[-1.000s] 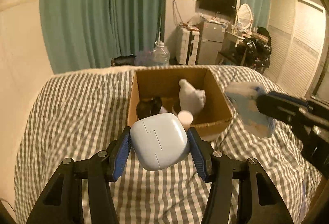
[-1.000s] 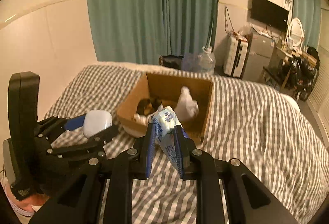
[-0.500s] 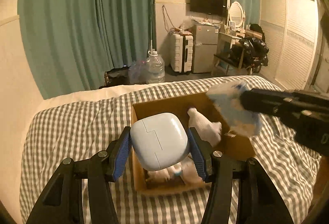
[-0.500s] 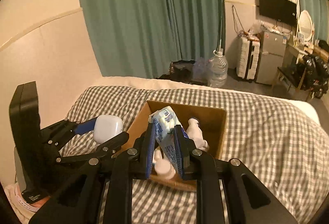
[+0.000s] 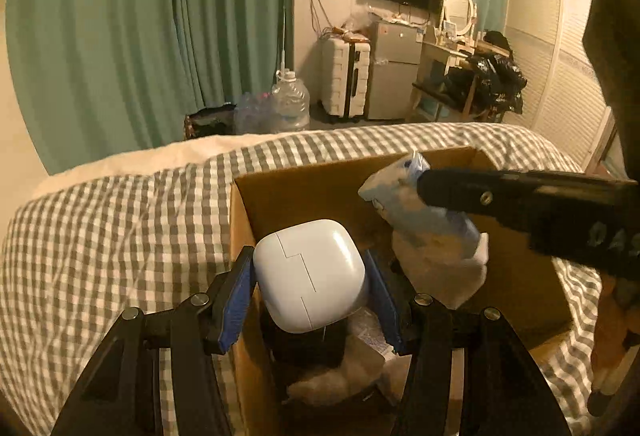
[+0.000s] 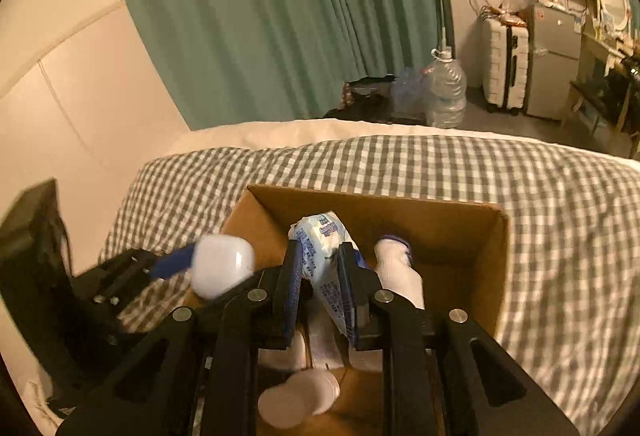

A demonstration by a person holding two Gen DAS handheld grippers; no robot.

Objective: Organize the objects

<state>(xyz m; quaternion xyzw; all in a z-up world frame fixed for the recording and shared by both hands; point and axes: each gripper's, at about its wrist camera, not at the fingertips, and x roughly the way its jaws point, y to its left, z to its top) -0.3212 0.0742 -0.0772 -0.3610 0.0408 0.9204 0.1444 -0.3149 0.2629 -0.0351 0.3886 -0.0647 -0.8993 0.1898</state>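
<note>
A white rounded earbud case (image 5: 310, 274) sits clamped between the blue pads of my left gripper (image 5: 310, 288), held over the left side of an open cardboard box (image 5: 304, 192). My right gripper (image 6: 320, 276) is shut on a light blue printed packet (image 6: 324, 236) and hangs over the middle of the same box (image 6: 452, 220). In the left wrist view the right gripper (image 5: 420, 212) reaches in from the right with the packet (image 5: 404, 204). From the right wrist view the left gripper (image 6: 200, 268) and the case (image 6: 222, 264) show at the box's left wall. White socks (image 6: 400, 268) and a white cap (image 6: 296, 402) lie inside.
The box rests on a bed with a grey and white checked cover (image 5: 100, 236). Behind the bed hang green curtains (image 5: 160, 28); a water jug (image 5: 290, 104), a white suitcase (image 5: 346, 76) and a small fridge (image 5: 394, 68) stand on the floor beyond.
Both grippers have moved forward and down from in front of the box to over its opening, each still gripping its object. The box now fills the lower part of both views.
</note>
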